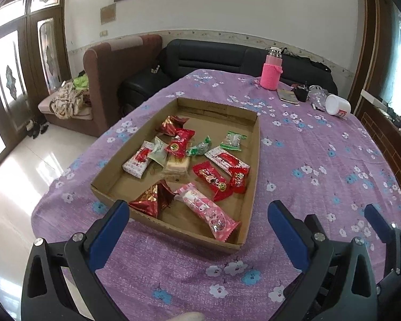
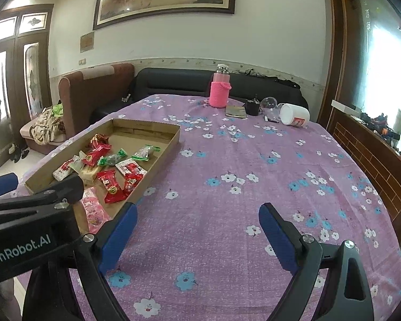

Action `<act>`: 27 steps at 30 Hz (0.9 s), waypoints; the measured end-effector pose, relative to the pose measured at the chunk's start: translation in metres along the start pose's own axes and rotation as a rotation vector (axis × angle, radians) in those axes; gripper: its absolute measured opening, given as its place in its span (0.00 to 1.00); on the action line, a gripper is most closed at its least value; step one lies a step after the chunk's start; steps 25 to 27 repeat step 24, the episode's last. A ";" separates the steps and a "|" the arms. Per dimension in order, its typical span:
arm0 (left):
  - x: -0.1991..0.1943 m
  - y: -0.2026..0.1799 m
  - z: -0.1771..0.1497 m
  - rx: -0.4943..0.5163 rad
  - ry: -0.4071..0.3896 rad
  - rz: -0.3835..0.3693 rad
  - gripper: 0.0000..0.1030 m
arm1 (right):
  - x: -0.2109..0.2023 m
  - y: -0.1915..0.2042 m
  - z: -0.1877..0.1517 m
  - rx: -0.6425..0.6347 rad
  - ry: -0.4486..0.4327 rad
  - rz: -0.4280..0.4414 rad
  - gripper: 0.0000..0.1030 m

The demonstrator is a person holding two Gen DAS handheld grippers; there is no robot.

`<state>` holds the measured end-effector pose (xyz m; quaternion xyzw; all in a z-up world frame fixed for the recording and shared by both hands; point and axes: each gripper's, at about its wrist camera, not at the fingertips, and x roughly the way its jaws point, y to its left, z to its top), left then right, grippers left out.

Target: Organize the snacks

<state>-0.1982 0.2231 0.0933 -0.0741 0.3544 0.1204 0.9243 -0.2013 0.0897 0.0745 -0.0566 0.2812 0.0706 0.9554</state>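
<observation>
Table [image 2: 254,160] under purple floral cloth, soft nubby weave. Shallow cardboard tray [image 1: 251,160] at 12 o'clock from left gripper [image 1: 197,211], flat brown walls; holds snacks: glossy crinkled wrappers, red, green, white, pink packet [image 1: 211,214] nearest. Left gripper spread wide, empty, blue pads above tray's near edge. Right gripper [image 2: 197,214] spread wide, empty, over bare cloth; tray at its 10 o'clock. Pink knit-sleeved bottle [image 2: 220,91] at far edge.
</observation>
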 end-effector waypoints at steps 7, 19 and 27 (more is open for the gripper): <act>0.001 0.001 -0.001 -0.007 0.002 0.004 1.00 | 0.001 0.008 -0.001 -0.026 0.003 0.001 0.92; 0.000 0.005 -0.002 -0.020 -0.011 0.020 1.00 | -0.001 0.012 0.000 -0.034 -0.013 0.006 0.92; -0.002 0.000 -0.001 0.008 -0.021 0.039 1.00 | 0.003 0.004 0.000 -0.014 0.001 0.006 0.92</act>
